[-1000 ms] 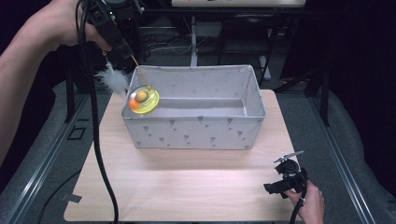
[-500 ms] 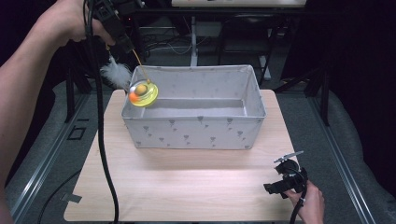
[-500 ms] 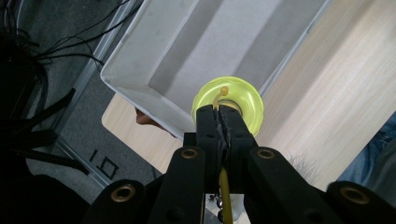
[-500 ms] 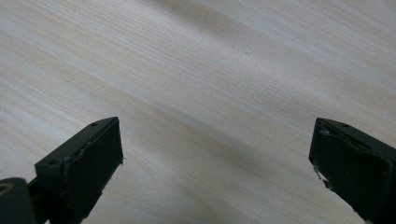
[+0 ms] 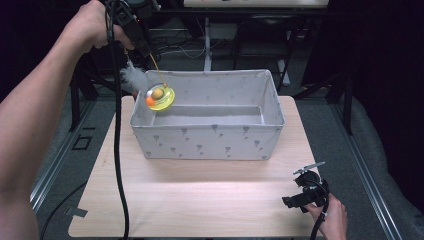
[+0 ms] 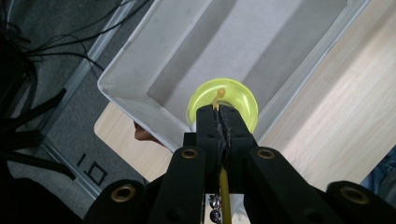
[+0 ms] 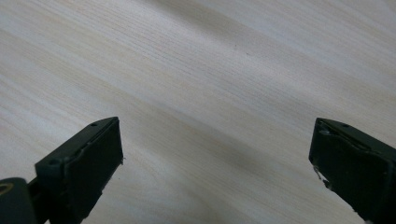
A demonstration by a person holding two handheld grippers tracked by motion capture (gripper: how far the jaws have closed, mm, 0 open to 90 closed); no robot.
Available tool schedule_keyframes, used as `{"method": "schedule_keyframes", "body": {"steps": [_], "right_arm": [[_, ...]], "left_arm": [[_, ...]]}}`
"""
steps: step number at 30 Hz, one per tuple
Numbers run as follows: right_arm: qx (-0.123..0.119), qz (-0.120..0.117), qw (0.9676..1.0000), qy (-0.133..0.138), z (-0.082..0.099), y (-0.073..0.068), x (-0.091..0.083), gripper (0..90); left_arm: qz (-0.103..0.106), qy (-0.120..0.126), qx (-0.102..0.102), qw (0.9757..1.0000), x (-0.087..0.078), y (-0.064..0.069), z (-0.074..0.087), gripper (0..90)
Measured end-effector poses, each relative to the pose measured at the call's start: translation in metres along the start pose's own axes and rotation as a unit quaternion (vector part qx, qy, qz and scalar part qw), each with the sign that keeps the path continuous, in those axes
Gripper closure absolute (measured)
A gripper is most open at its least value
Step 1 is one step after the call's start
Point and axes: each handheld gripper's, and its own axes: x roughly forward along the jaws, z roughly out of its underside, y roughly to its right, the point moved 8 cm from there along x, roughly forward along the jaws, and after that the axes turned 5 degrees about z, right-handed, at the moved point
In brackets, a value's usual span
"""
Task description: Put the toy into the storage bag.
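left tool (image 5: 142, 42): clamped on toy's (image 5: 160, 96) yellow stem, bin (image 5: 207, 145) corner below | right tool (image 5: 305, 192): jaws wide, empty, over worktop (image 5: 200, 195)

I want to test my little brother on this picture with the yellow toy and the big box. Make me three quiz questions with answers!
1. True or false: the left gripper is shut on the thin yellow wand of the feather toy with the clear yellow disc.
2. Where does the disc hang? A) over the left end of the grey fabric box B) on the pale wooden table C) beside the right gripper
3. Fill in: the right gripper's jaws are ____, with bare wood between them.

Key: 1 true; 2 A; 3 open.
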Motion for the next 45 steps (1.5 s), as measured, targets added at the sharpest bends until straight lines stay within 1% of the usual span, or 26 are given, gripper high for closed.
{"method": "schedule_keyframes", "body": {"steps": [2, 3, 4, 5, 6, 7, 9, 11, 12, 13, 15, 19, 23, 25, 27, 28, 29, 30, 32, 33, 34, 35, 37, 40, 41, 45], "right_arm": [[0.001, -0.003, 1.0, 0.001, 0.0, -0.001, 0.0, 2.6], [0.003, -0.009, 0.9999, 0.002, -0.001, -0.002, 0.0, 2.6], [0.004, -0.011, 0.9999, 0.002, -0.001, -0.002, 0.001, 2.6], [0.004, -0.011, 0.9999, 0.002, -0.001, -0.002, 0.001, 2.6], [0.001, -0.004, 1.0, -0.002, 0.0, -0.001, 0.001, 2.6], [0.0, -0.001, 1.0, -0.003, 0.0, 0.0, 0.001, 2.6], [0.001, -0.001, 1.0, -0.002, 0.0, 0.0, 0.001, 2.6], [0.006, -0.009, 0.9999, 0.003, 0.0, -0.002, 0.001, 2.6], [0.003, -0.005, 1.0, 0.002, 0.0, -0.001, 0.0, 2.6], [0.002, -0.003, 1.0, 0.003, 0.0, -0.001, 0.0, 2.6], [0.003, -0.008, 0.9999, 0.006, -0.001, -0.002, 0.0, 2.6], [0.002, 0.001, 1.0, 0.001, 0.0, 0.0, 0.0, 2.5], [0.0, -0.001, 1.0, 0.0, 0.0, 0.0, 0.0, 2.6], [0.016, -0.014, 0.9997, 0.015, -0.002, -0.004, 0.002, 2.6], [0.003, -0.011, 0.9999, 0.0, 0.0, -0.002, 0.001, 2.6], [-0.002, -0.001, 1.0, -0.005, 0.0, 0.0, 0.0, 2.6], [0.006, -0.005, 0.9999, 0.006, -0.001, 0.0, 0.002, 2.6], [0.01, -0.01, 0.9999, 0.008, -0.002, -0.001, 0.002, 2.6], [0.001, -0.004, 1.0, 0.001, -0.001, -0.001, 0.001, 2.6], [0.009, -0.012, 0.9999, 0.008, -0.002, -0.004, 0.001, 2.6], [0.009, -0.012, 0.9999, 0.008, -0.002, -0.004, 0.001, 2.6], [0.001, -0.003, 1.0, 0.002, -0.001, -0.002, 0.001, 2.6], [0.002, -0.011, 0.9999, 0.002, -0.001, -0.003, 0.0, 2.6], [0.003, -0.01, 0.9999, 0.002, -0.001, -0.003, 0.0, 2.6], [0.002, -0.003, 1.0, 0.002, -0.001, -0.002, 0.001, 2.6], [0.002, -0.005, 1.0, 0.006, -0.002, -0.003, 0.0, 2.6]], "left_arm": [[-0.004, 0.004, -0.002, 1.0, 0.001, -0.002, -0.001, 88.2], [0.001, 0.009, -0.004, 0.9999, 0.001, -0.002, -0.002, 88.2], [-0.002, 0.007, -0.007, 0.9999, 0.002, -0.005, -0.003, 88.2], [-0.002, 0.007, -0.007, 0.9999, 0.002, -0.005, -0.003, 88.2], [-0.001, 0.009, -0.008, 0.9999, 0.003, -0.006, -0.004, 88.2], [-0.005, 0.01, -0.009, 0.9999, 0.004, -0.007, -0.004, 88.3], [-0.004, 0.013, -0.011, 0.9998, 0.004, -0.008, -0.005, 88.2], [-0.006, 0.015, -0.015, 0.9998, 0.005, -0.01, -0.005, 88.2], [-0.008, 0.017, -0.017, 0.9997, 0.005, -0.011, -0.006, 88.2], [-0.004, 0.019, -0.019, 0.9996, 0.006, -0.012, -0.006, 88.2], [-0.005, 0.017, -0.02, 0.9996, 0.007, -0.013, -0.005, 88.2], [-0.001, 0.017, -0.021, 0.9996, 0.015, -0.015, -0.004, 88.2], [-0.001, 0.019, -0.02, 0.9996, 0.025, -0.015, -0.004, 88.2], [0.004, 0.022, -0.018, 0.9996, 0.029, -0.014, -0.004, 88.2], [0.008, 0.022, -0.018, 0.9996, 0.033, -0.013, -0.003, 88.2], [0.005, 0.022, -0.017, 0.9996, 0.036, -0.013, -0.003, 88.2], [0.009, 0.022, -0.017, 0.9996, 0.039, -0.012, -0.002, 88.2], [0.007, 0.025, -0.018, 0.9995, 0.042, -0.013, -0.001, 88.2], [0.013, 0.028, -0.018, 0.9994, 0.043, -0.012, -0.001, 88.2], [0.012, 0.031, -0.019, 0.9993, 0.045, -0.012, -0.001, 88.2], [0.012, 0.031, -0.02, 0.9992, 0.046, -0.013, 0.0, 88.2], [0.013, 0.033, -0.02, 0.9992, 0.048, -0.012, 0.0, 88.2], [0.016, 0.034, -0.019, 0.9991, 0.051, -0.011, 0.0, 88.2], [0.016, 0.032, -0.021, 0.9991, 0.056, -0.012, 0.002, 88.2], [0.014, 0.033, -0.021, 0.9991, 0.058, -0.012, 0.002, 88.2], [0.02, 0.034, -0.02, 0.999, 0.068, -0.01, 0.004, 88.2]]}}
